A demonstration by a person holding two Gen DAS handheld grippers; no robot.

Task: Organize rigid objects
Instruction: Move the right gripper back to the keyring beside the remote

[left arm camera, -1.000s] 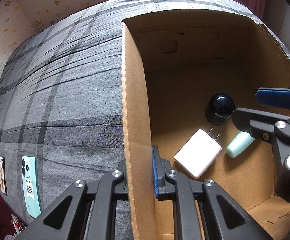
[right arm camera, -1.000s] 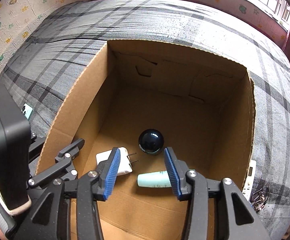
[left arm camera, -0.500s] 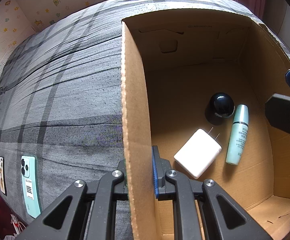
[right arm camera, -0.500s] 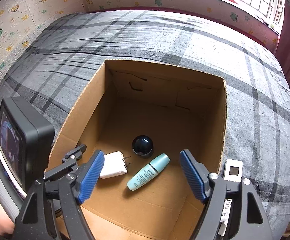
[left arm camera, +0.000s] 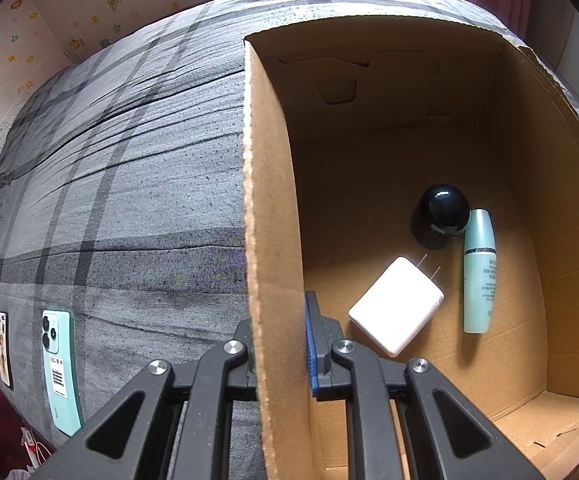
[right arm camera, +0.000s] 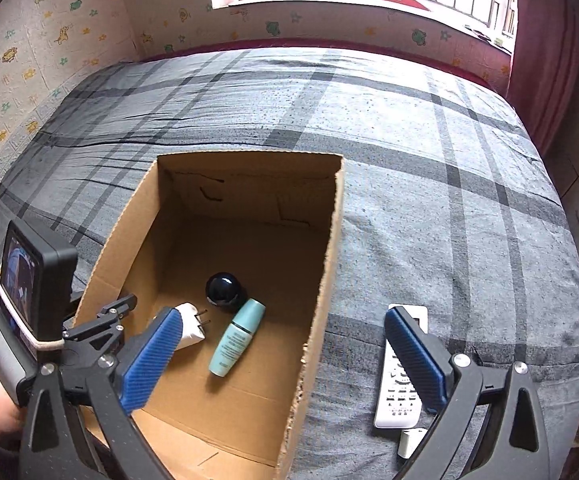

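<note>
Presently, L to R. A mint phone (left arm camera: 60, 368) and a small card (left arm camera: 3, 347) lie on the grey plaid bedcover (left arm camera: 121, 184), well apart from the cardboard box (left arm camera: 267, 240).

Left gripper (left arm camera: 279, 354): clamped on the box's left wall, one finger outside, the blue-padded one inside. Pose: pitched steeply down, holding the box in place.

In the box: white charger (left arm camera: 396, 305), black ball (left arm camera: 444, 210) and teal bottle (left arm camera: 478, 270) lying flat, its cap just beside the ball, poss. touching.

Right gripper (right arm camera: 285, 354): jaws opening, very wide, nothing between the pads. They straddle the box's right wall, left finger above the interior, right finger above the remote (right arm camera: 401, 368). Pose: angled down, clear of the contents. A small white item (right arm camera: 411, 442) lies just beside the remote's near end.

Risks, my judgement:
- Remote looks the likely next pick; it's flat on soft fabric, so the pads may pinch the cover or slip off.
- Wide jaws near the right wall could snag the cardboard edge and tip or drag the box if the left hold loosens.
- Ball may roll if a dropped item strikes it.
</note>
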